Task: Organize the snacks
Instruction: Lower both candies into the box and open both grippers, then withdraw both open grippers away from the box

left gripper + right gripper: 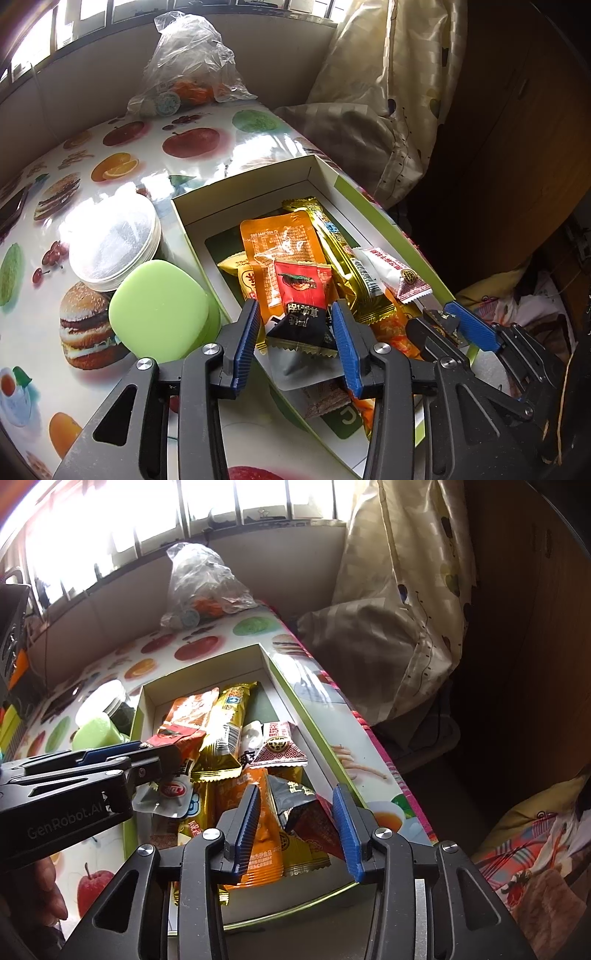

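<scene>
A green-edged cardboard box (258,184) lies on the fruit-print table and holds several snack packets. My left gripper (297,321) is open above the box, its jaws on either side of a red and black packet (301,310) without touching it. An orange packet (284,243) and a gold bar packet (343,266) lie behind it. My right gripper (297,808) is open over the near end of the box (288,686), above an orange packet (258,834) and a dark triangular packet (295,797). The left gripper also shows in the right wrist view (159,753).
A round white tub (114,243) and a green lid (159,310) stand left of the box. A clear plastic bag (188,66) sits at the table's far end. A curtain (399,92) hangs right of the table. The table edge (388,760) runs along the box's right side.
</scene>
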### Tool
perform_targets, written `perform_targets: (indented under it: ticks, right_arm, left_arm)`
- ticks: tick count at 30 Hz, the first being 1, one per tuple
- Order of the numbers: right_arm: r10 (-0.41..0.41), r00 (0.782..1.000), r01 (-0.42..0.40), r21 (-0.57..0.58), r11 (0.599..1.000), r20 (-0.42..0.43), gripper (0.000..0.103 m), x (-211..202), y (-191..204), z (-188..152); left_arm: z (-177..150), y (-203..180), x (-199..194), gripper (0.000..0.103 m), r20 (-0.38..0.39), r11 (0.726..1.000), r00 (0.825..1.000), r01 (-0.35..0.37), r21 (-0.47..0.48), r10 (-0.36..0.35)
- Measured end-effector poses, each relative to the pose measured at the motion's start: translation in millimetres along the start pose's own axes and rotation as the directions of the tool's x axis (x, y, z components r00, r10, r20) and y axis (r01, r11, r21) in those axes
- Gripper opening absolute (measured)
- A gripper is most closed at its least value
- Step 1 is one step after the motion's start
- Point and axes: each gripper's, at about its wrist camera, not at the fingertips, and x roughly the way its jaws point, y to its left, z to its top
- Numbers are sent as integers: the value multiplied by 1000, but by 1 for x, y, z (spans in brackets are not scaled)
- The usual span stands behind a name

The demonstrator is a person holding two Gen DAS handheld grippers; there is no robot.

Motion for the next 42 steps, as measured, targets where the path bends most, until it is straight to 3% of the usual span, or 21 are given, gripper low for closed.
perform_targets:
  ticks: [5, 9, 30, 42]
  right_arm:
    - [-2, 1000, 2, 3, 1000, 3, 45, -1, 0, 0]
    - [4, 1000, -5, 11, 1000, 14, 48, -5, -1, 0]
    - [6, 997, -9, 31, 999, 79, 54, -54, 10, -17]
    - [2, 998, -3, 11, 1000, 64, 55, -79, 27, -57]
  left_arm:
    - [-1, -2, -3, 42, 6, 1000, 1000, 1, 6, -1]
    - [-2, -2, -8, 50, 20, 1000, 1000, -9, 9, 8]
    - [-43, -9, -76, 50, 184, 992, 979, -101, 69, 87]
    - [-97, -4, -88, 51, 145, 990, 984, -119, 73, 108]
